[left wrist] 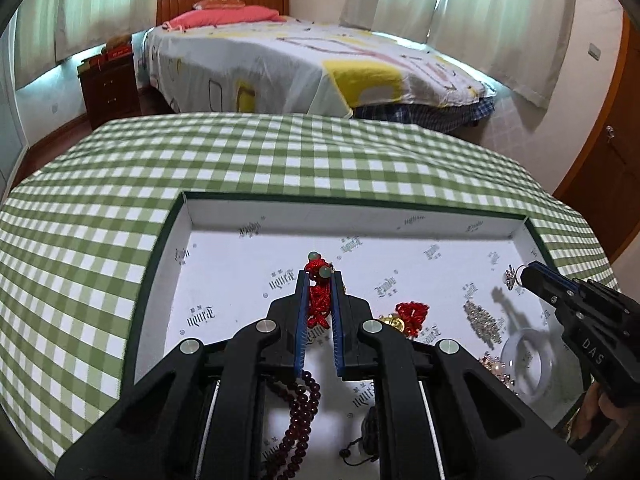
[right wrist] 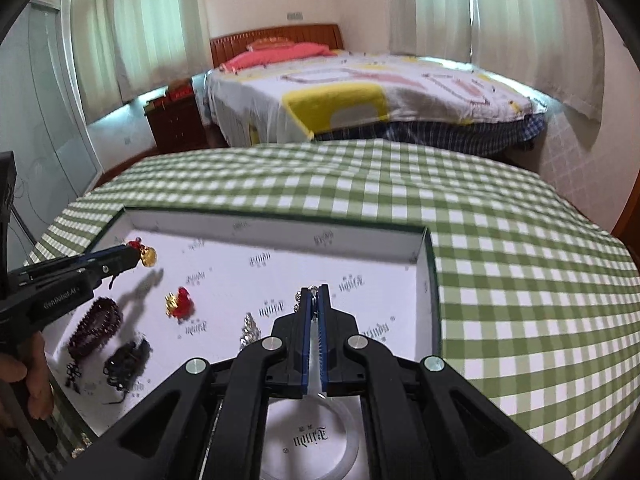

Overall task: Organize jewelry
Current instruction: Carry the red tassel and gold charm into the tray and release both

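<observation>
Left wrist: two red knot charms (left wrist: 319, 300); one tray (left wrist: 352, 210).

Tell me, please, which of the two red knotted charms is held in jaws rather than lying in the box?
The red charm with pale green beads, clamped in the left gripper; the other red charm, beside a gold piece, lies loose on the box floor.

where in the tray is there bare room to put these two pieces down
Bare lining runs along the tray's far wall, and fills the far left corner beyond the left gripper with its red knotted charm. The near side is crowded: dark bead bracelet, black cord piece, red and gold charm, silver chain, clear bangle.
</observation>
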Demonstrator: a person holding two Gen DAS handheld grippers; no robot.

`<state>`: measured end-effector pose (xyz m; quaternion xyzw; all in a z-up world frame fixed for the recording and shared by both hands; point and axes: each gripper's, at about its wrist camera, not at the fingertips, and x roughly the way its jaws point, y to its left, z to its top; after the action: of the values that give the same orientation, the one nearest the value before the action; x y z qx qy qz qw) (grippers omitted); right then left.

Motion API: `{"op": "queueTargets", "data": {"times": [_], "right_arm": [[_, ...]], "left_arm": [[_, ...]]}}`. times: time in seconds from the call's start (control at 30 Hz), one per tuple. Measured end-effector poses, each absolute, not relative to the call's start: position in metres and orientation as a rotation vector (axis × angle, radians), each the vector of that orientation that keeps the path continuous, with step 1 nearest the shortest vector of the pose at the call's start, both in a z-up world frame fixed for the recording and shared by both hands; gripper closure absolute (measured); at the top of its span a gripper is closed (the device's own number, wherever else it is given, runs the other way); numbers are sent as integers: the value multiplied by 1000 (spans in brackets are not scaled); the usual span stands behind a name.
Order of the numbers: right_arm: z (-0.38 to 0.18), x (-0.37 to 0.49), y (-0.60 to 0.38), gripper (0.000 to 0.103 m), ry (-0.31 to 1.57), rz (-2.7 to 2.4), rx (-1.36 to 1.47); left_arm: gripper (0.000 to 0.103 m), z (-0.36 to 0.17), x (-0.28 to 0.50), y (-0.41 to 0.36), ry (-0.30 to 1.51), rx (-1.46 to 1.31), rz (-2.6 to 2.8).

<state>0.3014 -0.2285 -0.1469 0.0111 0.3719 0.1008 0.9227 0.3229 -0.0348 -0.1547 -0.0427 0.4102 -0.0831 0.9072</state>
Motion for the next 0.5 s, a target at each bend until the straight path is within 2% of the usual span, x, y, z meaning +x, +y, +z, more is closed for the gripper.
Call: {"op": "queueTargets", "data": {"times": [0.37,0.5], "right_arm": [[-156,301,-227,99,848,213,20],[-157,298,-229,92,852,213,25]], "left_arm": [[92,-160,329,-35,902,-89,-169],[90,-158,327,-33,894,-96,-163]]}}
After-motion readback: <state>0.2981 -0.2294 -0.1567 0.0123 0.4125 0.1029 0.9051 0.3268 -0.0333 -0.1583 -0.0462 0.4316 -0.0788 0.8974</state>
